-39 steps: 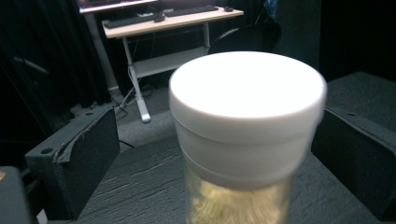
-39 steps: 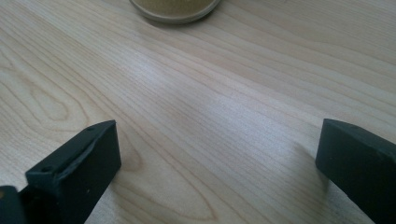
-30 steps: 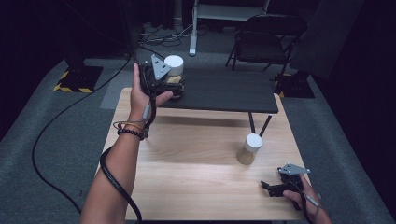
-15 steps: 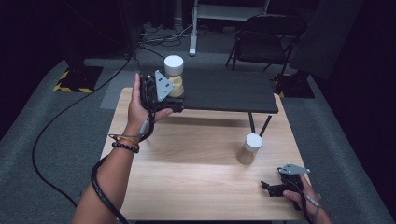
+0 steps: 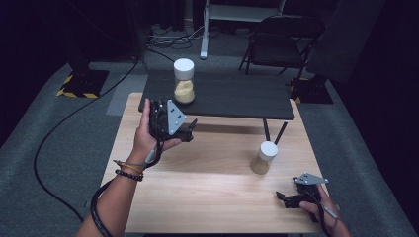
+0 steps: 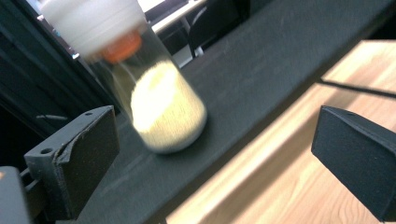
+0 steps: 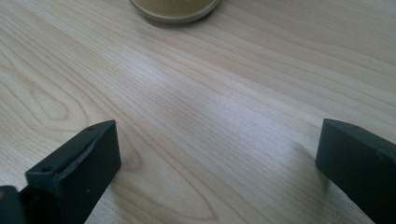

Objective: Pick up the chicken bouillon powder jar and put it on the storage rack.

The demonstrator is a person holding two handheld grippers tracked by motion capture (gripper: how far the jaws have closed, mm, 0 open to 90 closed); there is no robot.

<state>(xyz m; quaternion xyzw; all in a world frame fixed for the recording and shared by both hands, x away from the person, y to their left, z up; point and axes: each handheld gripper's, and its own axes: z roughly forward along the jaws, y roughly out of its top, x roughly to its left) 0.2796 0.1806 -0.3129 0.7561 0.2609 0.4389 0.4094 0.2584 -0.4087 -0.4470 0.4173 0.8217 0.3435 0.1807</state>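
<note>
Jaws apart on both grippers — the left gripper (image 5: 190,129) hangs empty just short of the jar (image 5: 184,81) standing on the black shelf (image 5: 237,96). Likely next: the second jar (image 5: 264,158), near the idle right gripper (image 5: 285,199).

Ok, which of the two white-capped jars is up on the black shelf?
The jar at the shelf's left end, ahead of the left gripper. The other jar stands on the wooden table.
</note>
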